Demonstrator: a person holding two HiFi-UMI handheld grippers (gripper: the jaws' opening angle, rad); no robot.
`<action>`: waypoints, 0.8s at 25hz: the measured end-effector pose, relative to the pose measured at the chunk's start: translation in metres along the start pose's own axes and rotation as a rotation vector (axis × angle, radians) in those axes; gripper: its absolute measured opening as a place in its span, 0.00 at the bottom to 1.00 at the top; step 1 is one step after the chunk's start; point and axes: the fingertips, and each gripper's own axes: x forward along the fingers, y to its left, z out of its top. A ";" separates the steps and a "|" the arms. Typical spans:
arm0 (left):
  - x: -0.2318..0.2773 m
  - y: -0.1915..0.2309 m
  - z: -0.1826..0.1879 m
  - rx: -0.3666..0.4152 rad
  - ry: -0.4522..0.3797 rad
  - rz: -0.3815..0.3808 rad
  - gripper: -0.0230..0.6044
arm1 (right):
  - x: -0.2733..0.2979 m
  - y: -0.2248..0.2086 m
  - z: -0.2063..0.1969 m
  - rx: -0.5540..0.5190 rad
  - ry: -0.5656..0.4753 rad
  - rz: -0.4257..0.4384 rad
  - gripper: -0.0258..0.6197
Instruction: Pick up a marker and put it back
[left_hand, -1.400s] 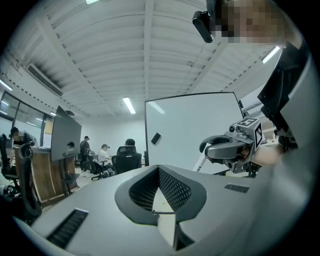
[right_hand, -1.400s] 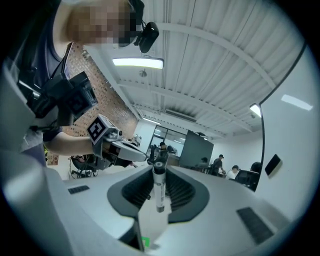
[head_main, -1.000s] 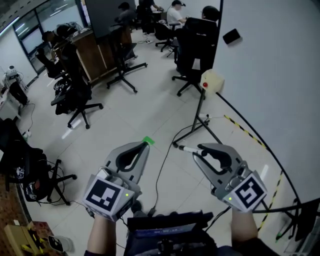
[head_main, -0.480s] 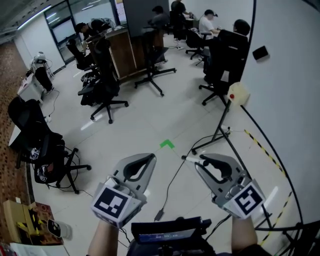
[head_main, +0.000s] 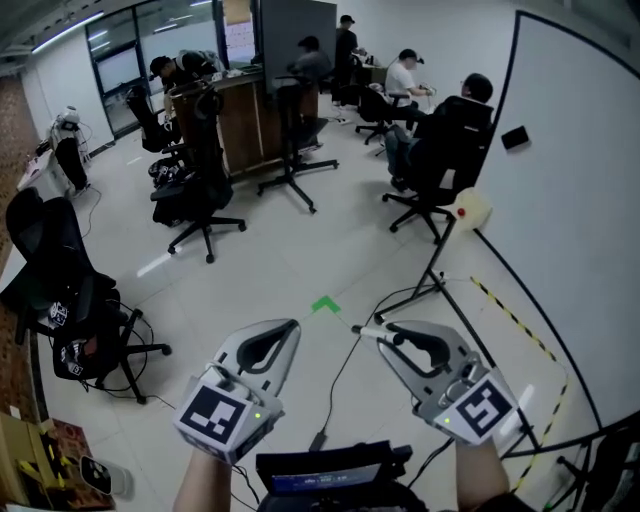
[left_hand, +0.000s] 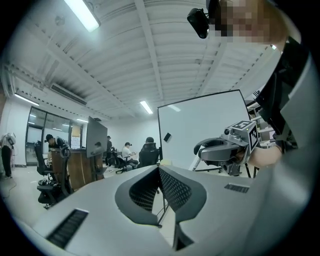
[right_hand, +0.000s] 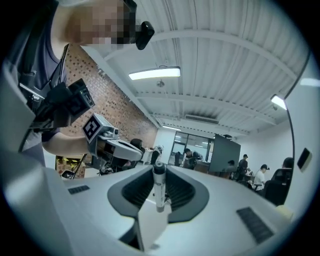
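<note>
My right gripper (head_main: 385, 333) is shut on a white marker (head_main: 372, 331) with a dark cap, which sticks out to the left between the fingertips. In the right gripper view the marker (right_hand: 159, 186) stands upright between the jaws. My left gripper (head_main: 294, 326) is shut with nothing in it; its dark ribbed pads (left_hand: 161, 186) meet at the tips. Both grippers are held level over the office floor, side by side and apart. The left gripper view shows the right gripper (left_hand: 220, 149) off to the right, in front of the whiteboard (left_hand: 200, 130).
A large whiteboard (head_main: 570, 190) on a stand (head_main: 432, 280) rises at the right, with a dark eraser (head_main: 516, 137) on it. Yellow-black tape (head_main: 515, 315) and a green mark (head_main: 324, 304) lie on the floor. Office chairs (head_main: 200, 190) and seated people (head_main: 405, 75) fill the back.
The view has swung and shifted across the room; both grippers have travelled with it, and the whiteboard stand now lies farther up the picture. The marker stays held in the right gripper.
</note>
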 end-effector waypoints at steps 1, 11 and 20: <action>-0.012 0.005 0.002 -0.001 -0.012 -0.001 0.04 | 0.005 0.010 0.007 -0.008 0.006 -0.004 0.18; -0.097 0.035 -0.010 -0.043 -0.068 -0.056 0.04 | 0.036 0.099 0.039 -0.070 0.049 -0.048 0.18; -0.105 -0.010 0.003 -0.030 -0.081 -0.096 0.04 | -0.017 0.112 0.048 -0.075 0.061 -0.097 0.18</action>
